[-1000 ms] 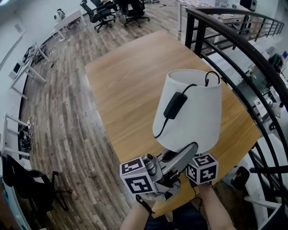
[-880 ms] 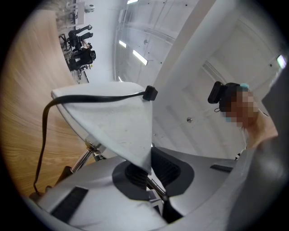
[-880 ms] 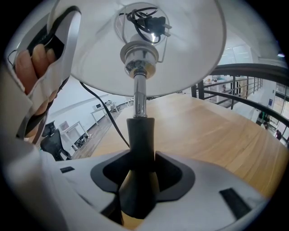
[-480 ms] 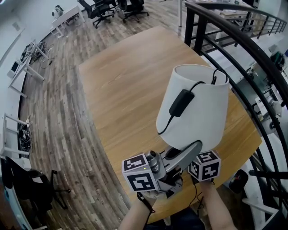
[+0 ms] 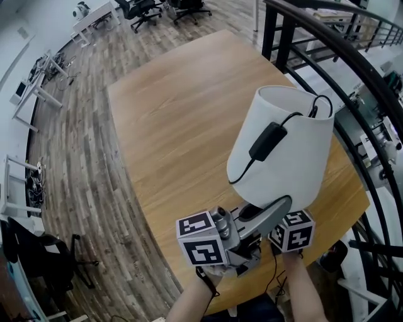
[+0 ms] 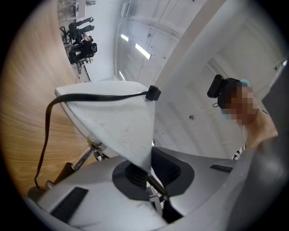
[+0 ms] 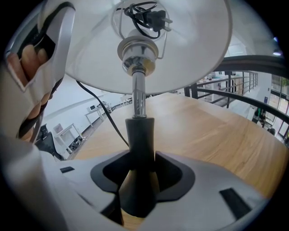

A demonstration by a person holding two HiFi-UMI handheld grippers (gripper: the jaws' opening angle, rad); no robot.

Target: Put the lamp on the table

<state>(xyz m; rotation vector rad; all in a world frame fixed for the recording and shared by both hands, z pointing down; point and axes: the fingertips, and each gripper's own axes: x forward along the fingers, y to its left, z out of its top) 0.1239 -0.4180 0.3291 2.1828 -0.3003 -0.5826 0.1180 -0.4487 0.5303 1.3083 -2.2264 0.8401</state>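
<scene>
The lamp has a white shade and a black cord with an inline switch draped over it; I hold it upright above the near right part of the wooden table. My left gripper is shut on the shade's lower rim; in the head view its grey jaw reaches under the shade. My right gripper is shut on the lamp's dark stem, just below the metal tube. The plug is tucked inside the shade. The lamp's foot is hidden.
A black railing runs close along the table's right side. The table's near edge lies just ahead of my hands, with plank floor to the left. Office chairs and desks stand at the far end.
Both grippers and the lamp have shifted a little right and farther over the table. Both grips look the same.
</scene>
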